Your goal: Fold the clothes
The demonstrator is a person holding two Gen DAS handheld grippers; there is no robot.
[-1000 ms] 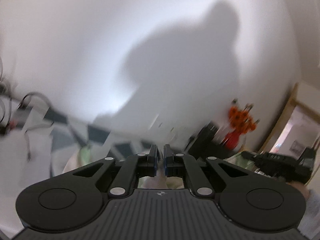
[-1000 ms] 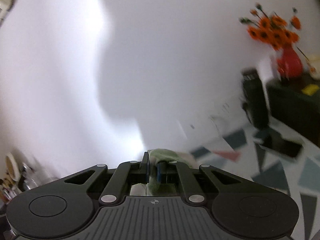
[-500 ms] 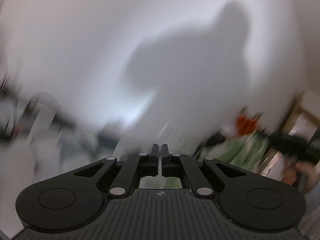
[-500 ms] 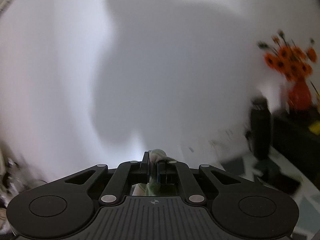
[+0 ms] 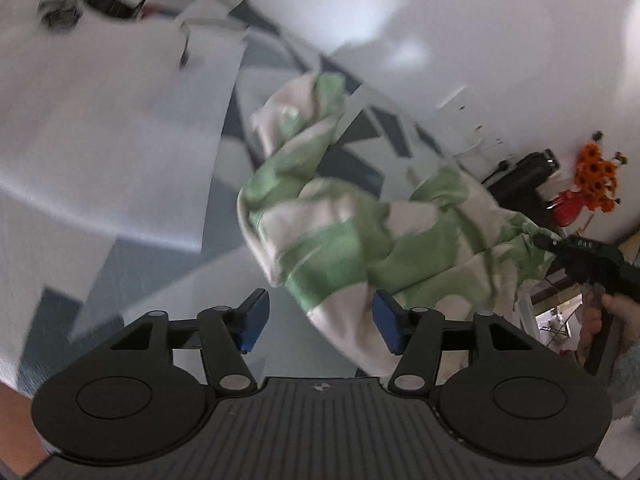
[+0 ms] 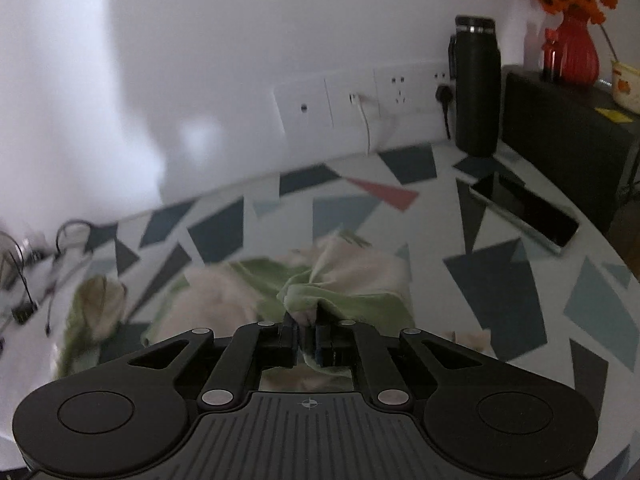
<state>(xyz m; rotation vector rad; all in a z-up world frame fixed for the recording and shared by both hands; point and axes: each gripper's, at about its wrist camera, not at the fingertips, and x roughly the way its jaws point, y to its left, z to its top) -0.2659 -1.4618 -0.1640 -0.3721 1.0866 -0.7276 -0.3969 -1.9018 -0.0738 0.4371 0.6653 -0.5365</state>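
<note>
Two views here. In the left wrist one, the left gripper (image 5: 316, 326) has its jaws spread wide with nothing held, blue pads (image 5: 254, 320) facing each other across the gap. The green and white cloth (image 5: 340, 232) sits bunched up just ahead, with a white fold drooping down near the right-hand pad; I can't tell if it touches. The cloth stretches off to the right gripper (image 5: 580, 256), which grips its far corner, a hand (image 5: 612, 324) below it. Underneath is a table (image 5: 160, 264) with a grey triangle pattern.

In the right wrist view, the right gripper (image 6: 306, 338) has its jaws pinched together on a wad of the cloth (image 6: 344, 280), the rest piled on the table (image 6: 500, 280). Further back: a black bottle (image 6: 478, 84) by the wall sockets (image 6: 352, 100), a phone (image 6: 524, 210) lying flat, and a red vase (image 6: 572, 52) with orange flowers.
</note>
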